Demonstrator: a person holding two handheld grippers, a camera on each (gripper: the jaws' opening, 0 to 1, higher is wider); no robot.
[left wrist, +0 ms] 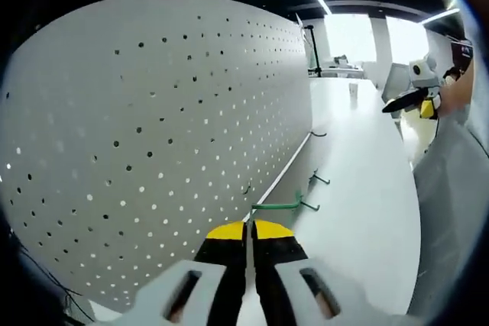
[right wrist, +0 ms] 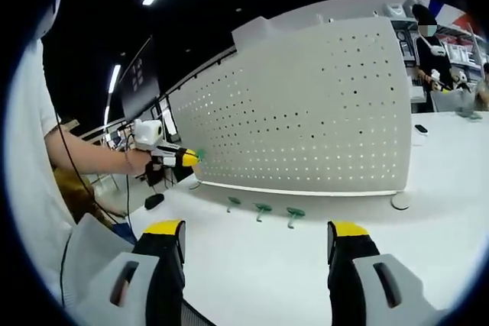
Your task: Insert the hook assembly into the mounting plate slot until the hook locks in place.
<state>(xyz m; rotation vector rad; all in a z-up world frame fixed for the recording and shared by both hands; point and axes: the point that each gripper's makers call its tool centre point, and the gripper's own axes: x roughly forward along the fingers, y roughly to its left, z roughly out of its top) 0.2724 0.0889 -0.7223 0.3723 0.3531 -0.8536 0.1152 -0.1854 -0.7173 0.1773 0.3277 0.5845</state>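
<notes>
A white pegboard plate [left wrist: 153,127] stands upright on the white table; in the right gripper view the pegboard [right wrist: 306,112] is seen from the front. My left gripper [left wrist: 250,227] is shut on a green hook [left wrist: 276,205], held close to the board's lower edge. From the right gripper view, that left gripper [right wrist: 187,157] hovers by the board's left end with the green hook [right wrist: 199,155] at its tip. My right gripper [right wrist: 256,234] is open and holds nothing, well back from the board. It also appears far off as the right gripper [left wrist: 416,101].
Three spare green hooks [right wrist: 262,208] lie on the table [right wrist: 252,272] in front of the board; two of them [left wrist: 319,179] lie along its base. A round white disc [right wrist: 399,201] sits near the board's right end, a black object [right wrist: 155,201] at the left. People stand behind [right wrist: 428,43].
</notes>
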